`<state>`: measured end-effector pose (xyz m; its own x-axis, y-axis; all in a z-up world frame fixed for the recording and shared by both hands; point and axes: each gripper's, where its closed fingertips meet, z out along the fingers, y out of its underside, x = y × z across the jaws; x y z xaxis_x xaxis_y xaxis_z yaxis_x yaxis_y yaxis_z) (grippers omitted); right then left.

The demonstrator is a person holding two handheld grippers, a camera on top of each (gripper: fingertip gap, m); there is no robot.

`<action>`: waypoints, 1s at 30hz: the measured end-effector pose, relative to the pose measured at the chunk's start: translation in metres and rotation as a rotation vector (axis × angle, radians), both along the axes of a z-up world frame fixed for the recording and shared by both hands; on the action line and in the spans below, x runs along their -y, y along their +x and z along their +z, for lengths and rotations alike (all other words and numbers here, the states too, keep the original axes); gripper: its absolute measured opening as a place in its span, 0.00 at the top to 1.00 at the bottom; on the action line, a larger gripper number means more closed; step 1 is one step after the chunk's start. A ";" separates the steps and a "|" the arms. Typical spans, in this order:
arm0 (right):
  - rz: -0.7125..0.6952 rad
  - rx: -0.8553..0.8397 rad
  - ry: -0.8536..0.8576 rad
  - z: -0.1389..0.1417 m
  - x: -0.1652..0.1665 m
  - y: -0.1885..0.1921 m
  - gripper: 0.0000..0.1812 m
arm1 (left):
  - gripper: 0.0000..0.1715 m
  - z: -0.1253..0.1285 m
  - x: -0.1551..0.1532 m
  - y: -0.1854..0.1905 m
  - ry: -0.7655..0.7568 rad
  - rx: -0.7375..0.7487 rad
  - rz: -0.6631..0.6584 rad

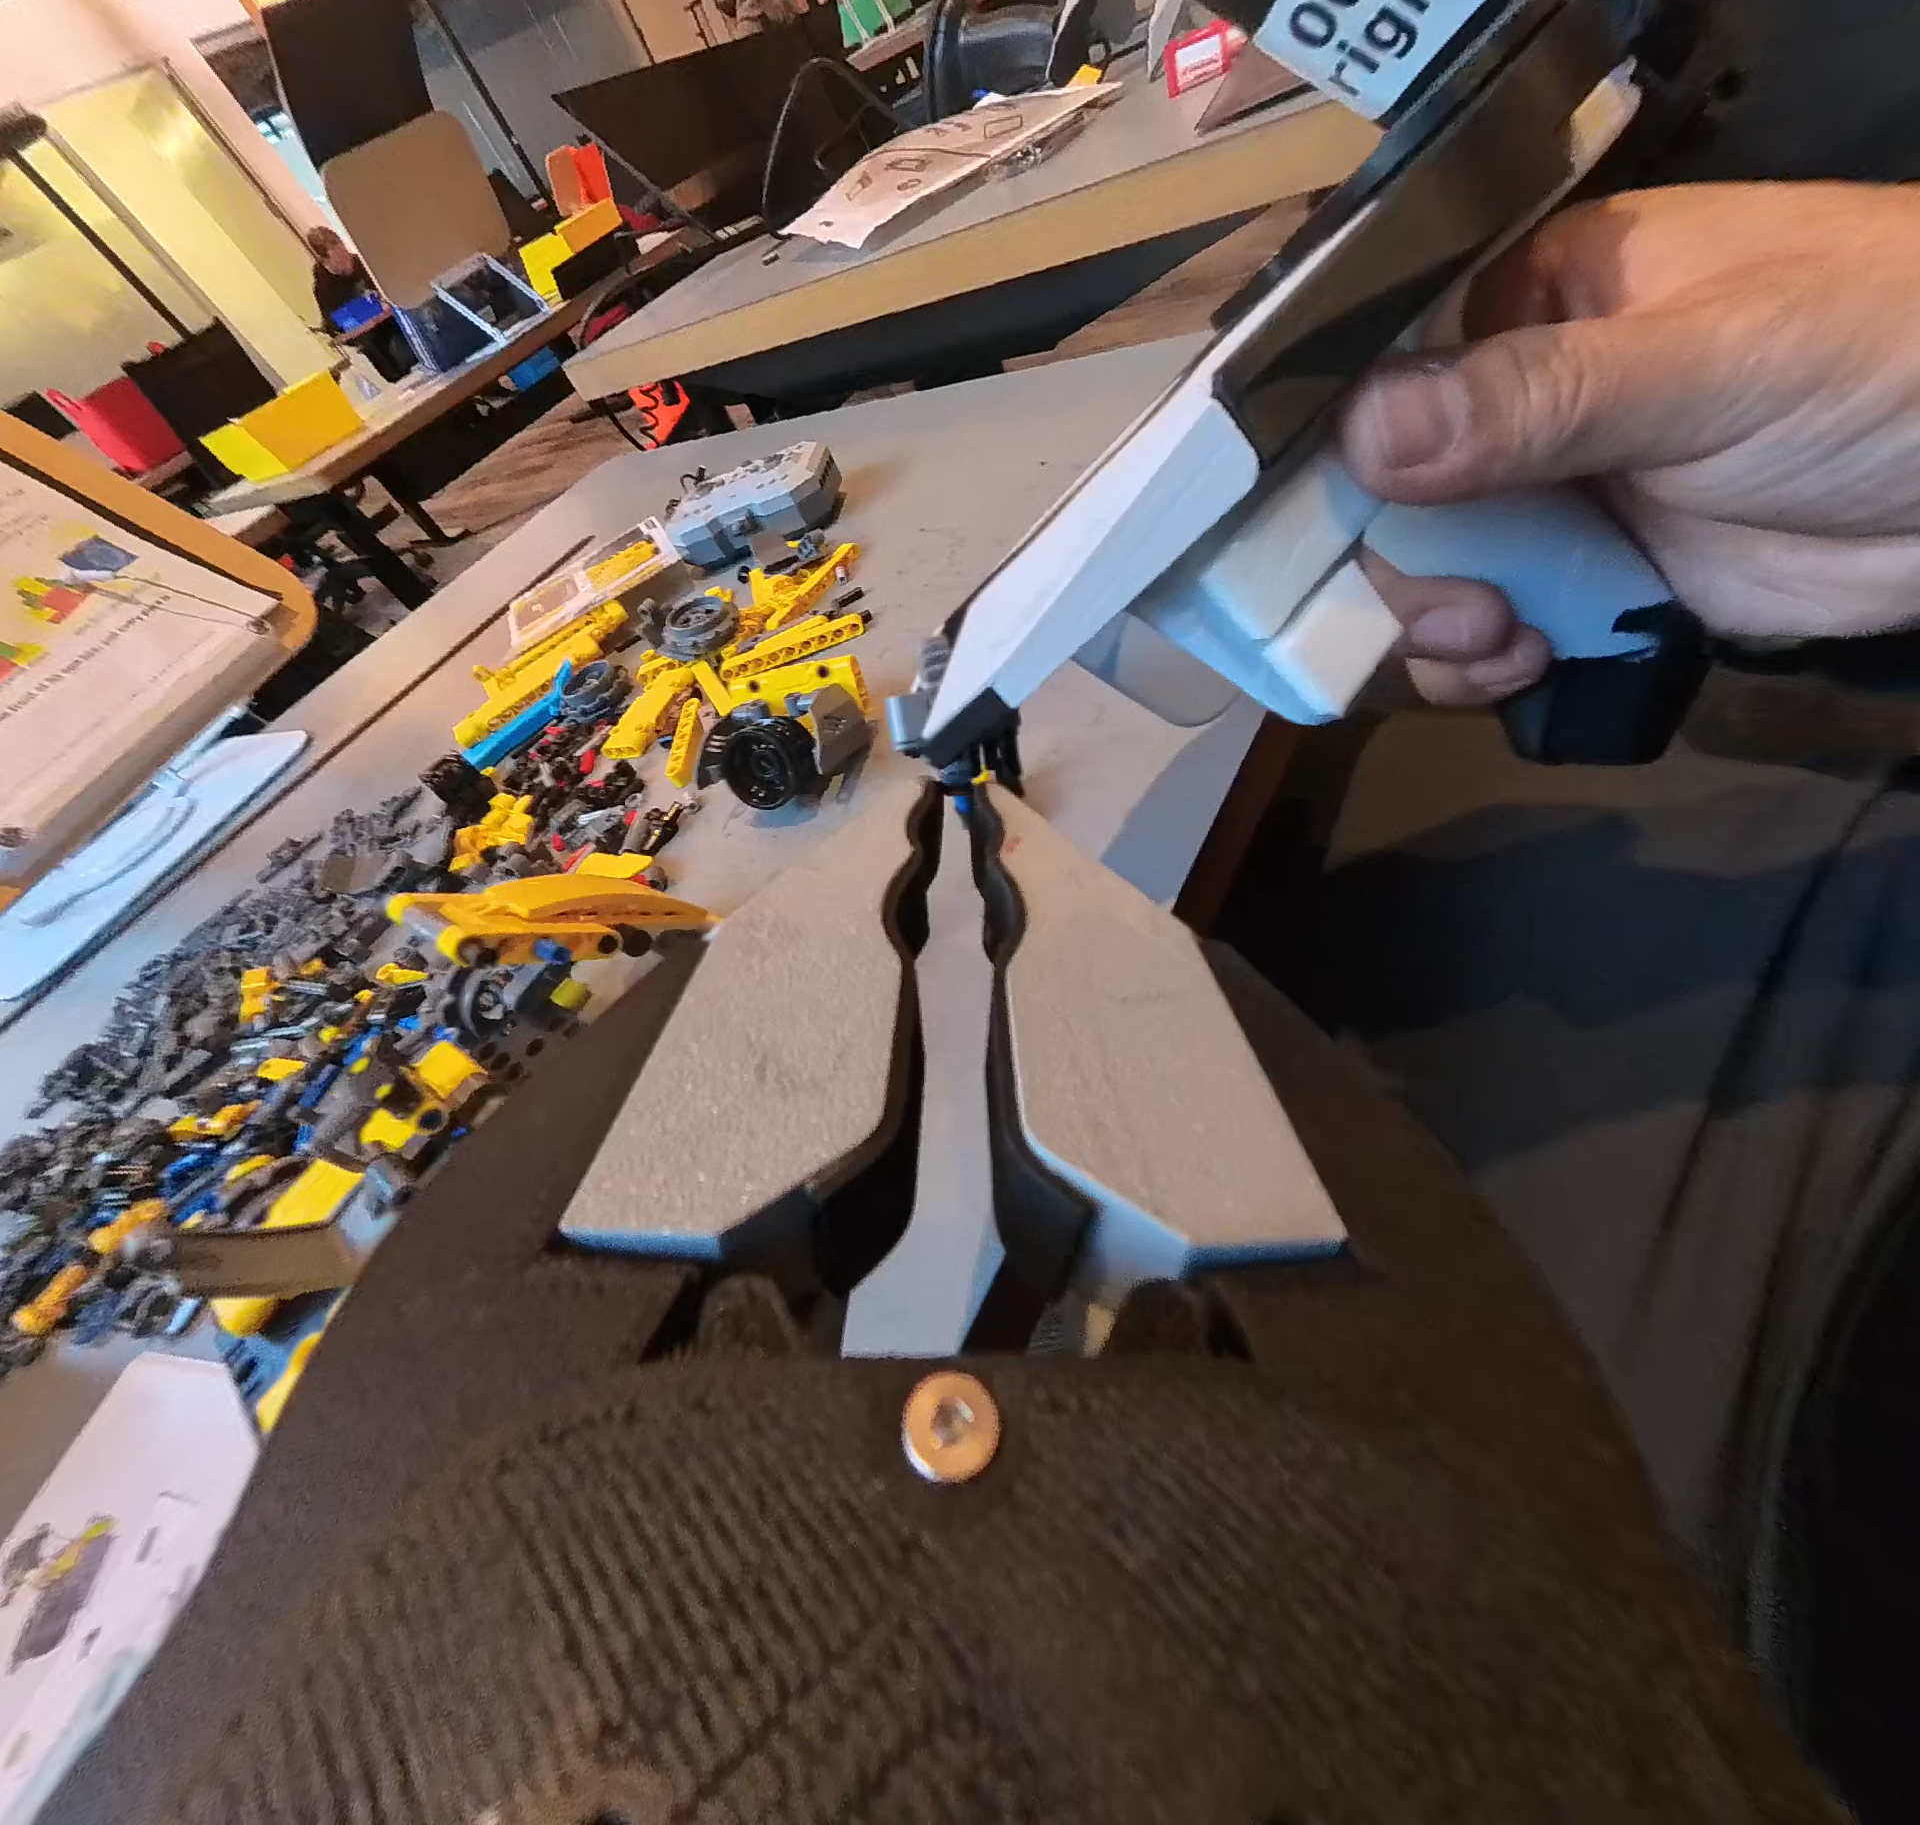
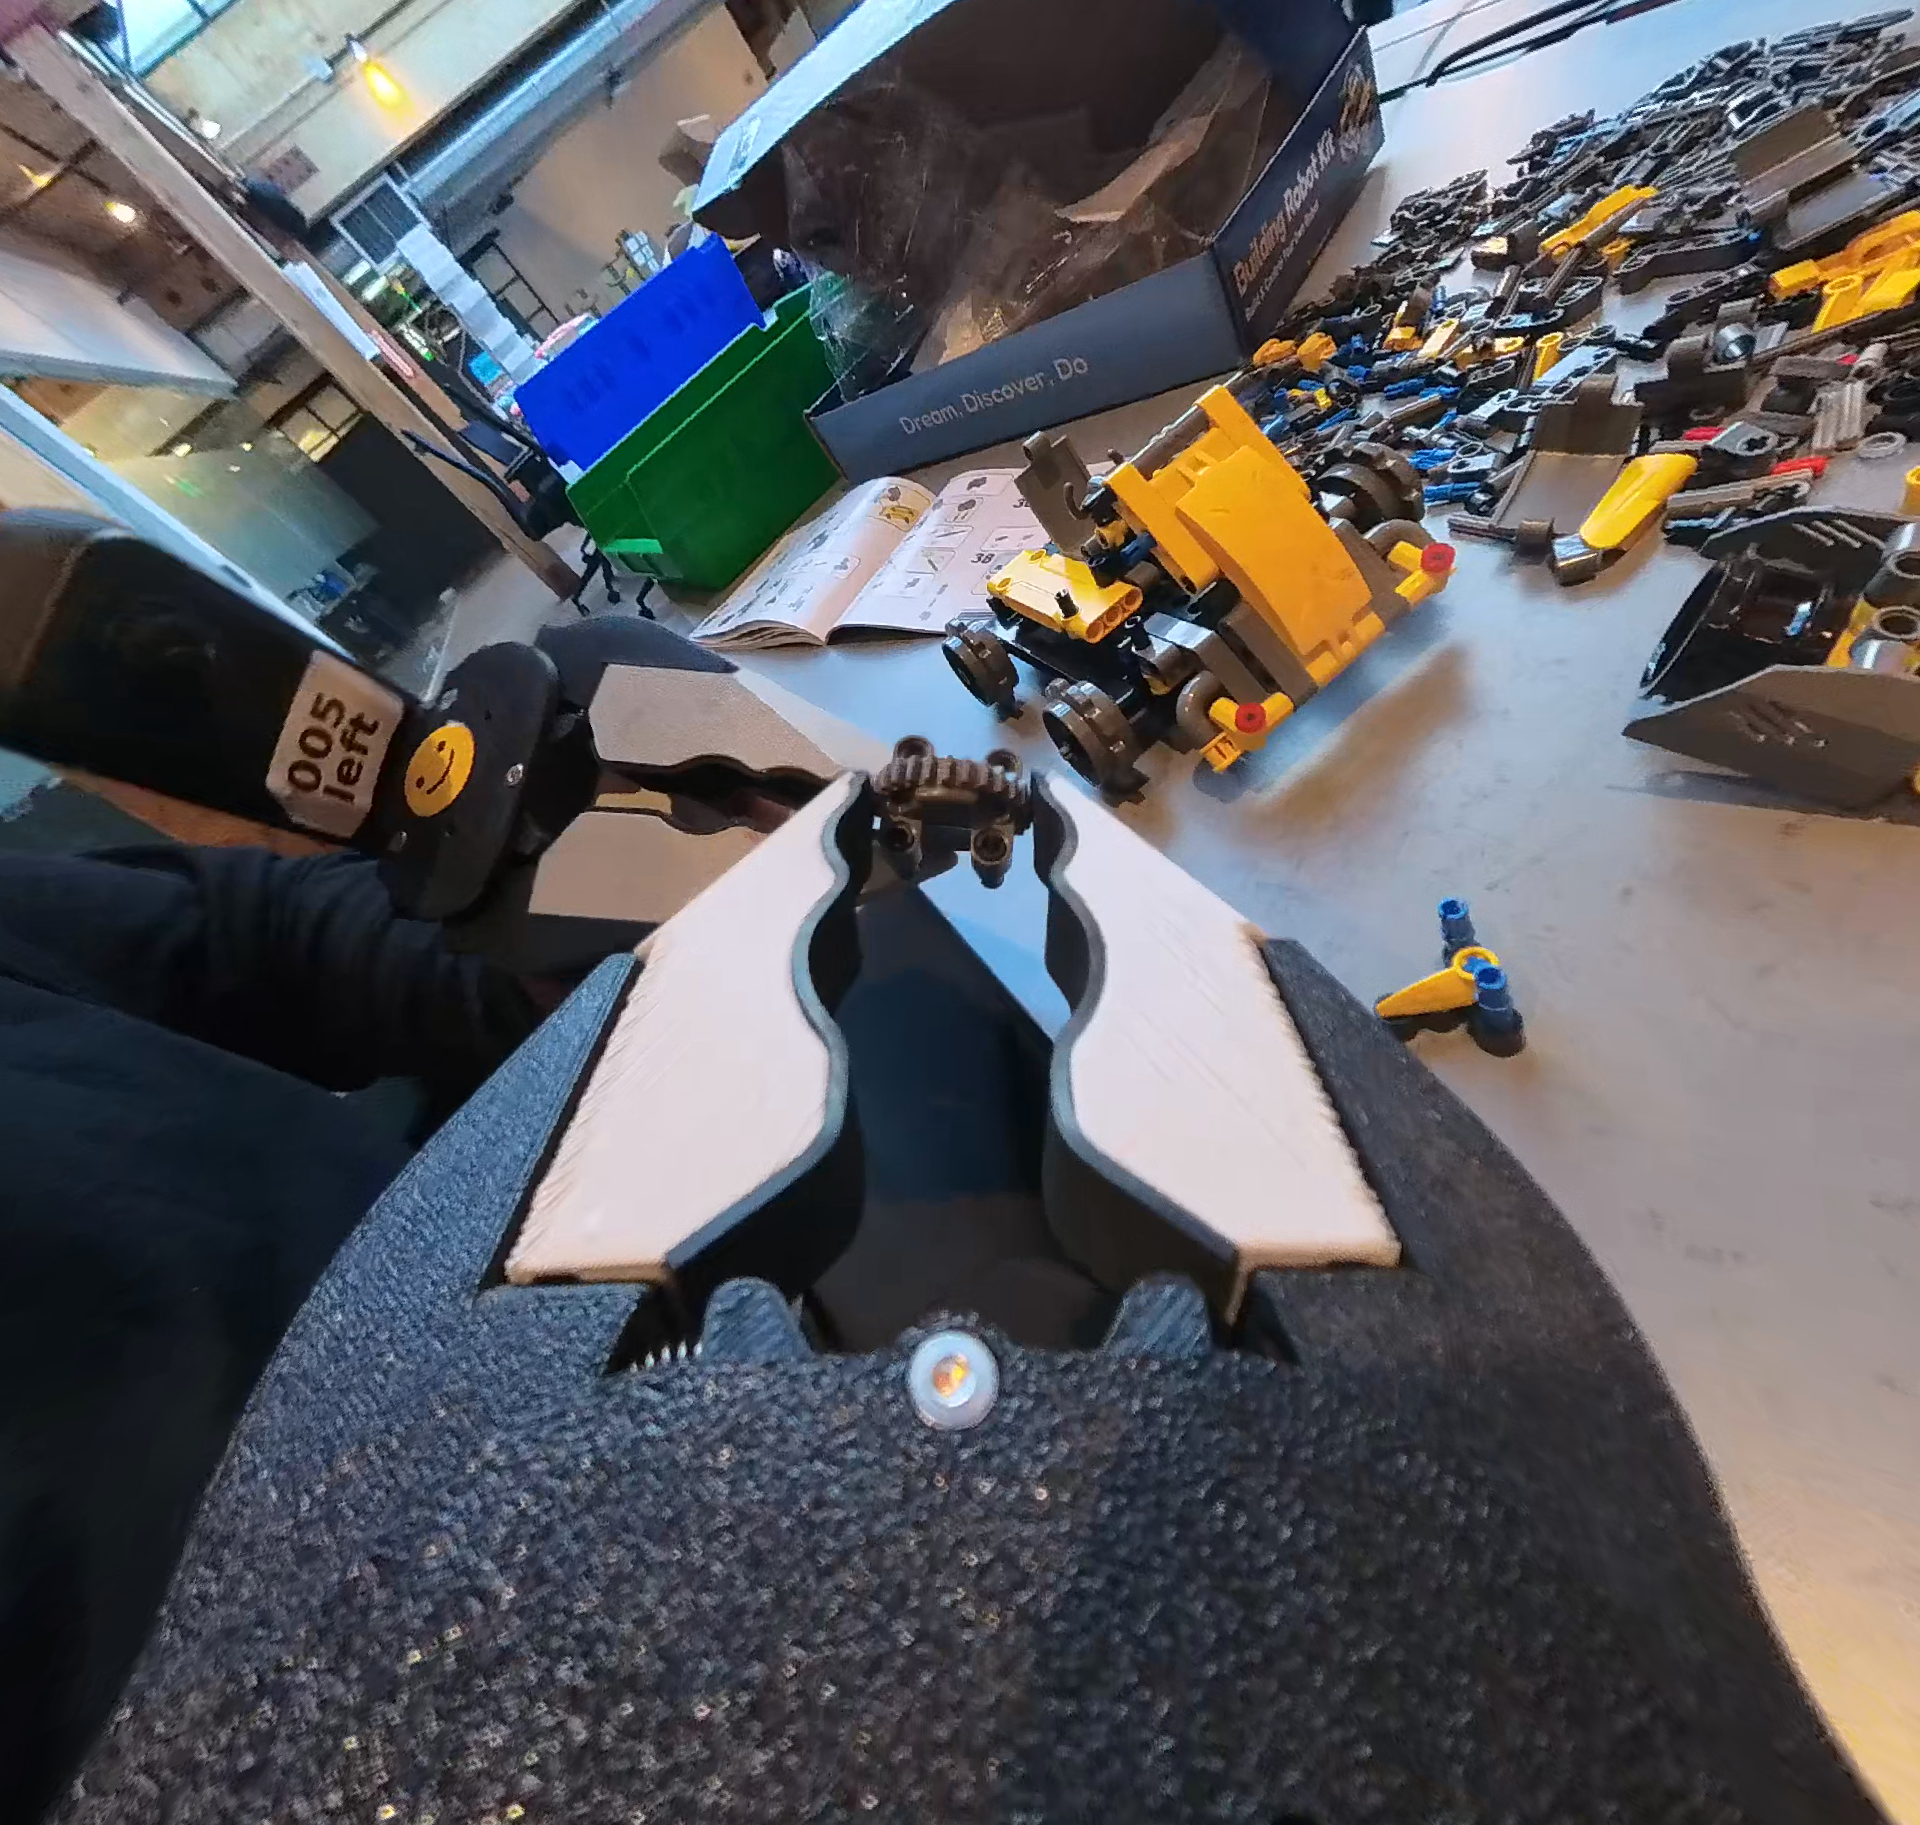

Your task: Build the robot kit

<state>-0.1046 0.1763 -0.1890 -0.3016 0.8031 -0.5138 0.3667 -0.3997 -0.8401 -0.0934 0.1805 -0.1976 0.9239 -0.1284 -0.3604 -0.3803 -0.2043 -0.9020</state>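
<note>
Grey worktable (image 2: 1558, 1100) in a big open workshop carries a spread of loose yellow, grey and black building pieces (image 1: 312, 1048), an open cardboard box (image 2: 1039, 248), a green bin (image 2: 707, 487) and an open instruction booklet (image 2: 894, 560). Beside the booklet stands a half-built yellow vehicle (image 2: 1205, 591), its long axis running away toward the box. Near the table edge the right gripper (image 2: 951, 809) clamps a small black gear assembly (image 2: 951, 804) lying crosswise between its tips, above the table. The left gripper (image 1: 956, 804) comes in from the side, nearly closed on a tiny blue and yellow part (image 1: 964, 788) that meets the assembly. A small yellow and blue connector (image 2: 1455, 991) lies apart on bare table.
</note>
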 end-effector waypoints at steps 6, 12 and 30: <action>0.044 -0.017 0.013 0.006 -0.021 0.015 0.83 | 0.94 -0.007 -0.005 0.008 -0.067 0.121 -0.057; 0.124 -0.004 0.224 0.004 -0.070 0.043 0.83 | 0.77 -0.031 -0.029 0.013 -0.249 0.237 -0.109; 0.230 0.022 0.382 -0.020 -0.091 0.063 0.83 | 0.84 -0.077 -0.071 -0.011 -0.539 0.190 0.036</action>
<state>-0.0420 0.2677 -0.2095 -0.4865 0.8502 -0.2012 0.4293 0.0320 -0.9026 -0.1047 0.2516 -0.2749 0.9732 -0.2156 -0.0797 -0.2059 -0.6639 -0.7189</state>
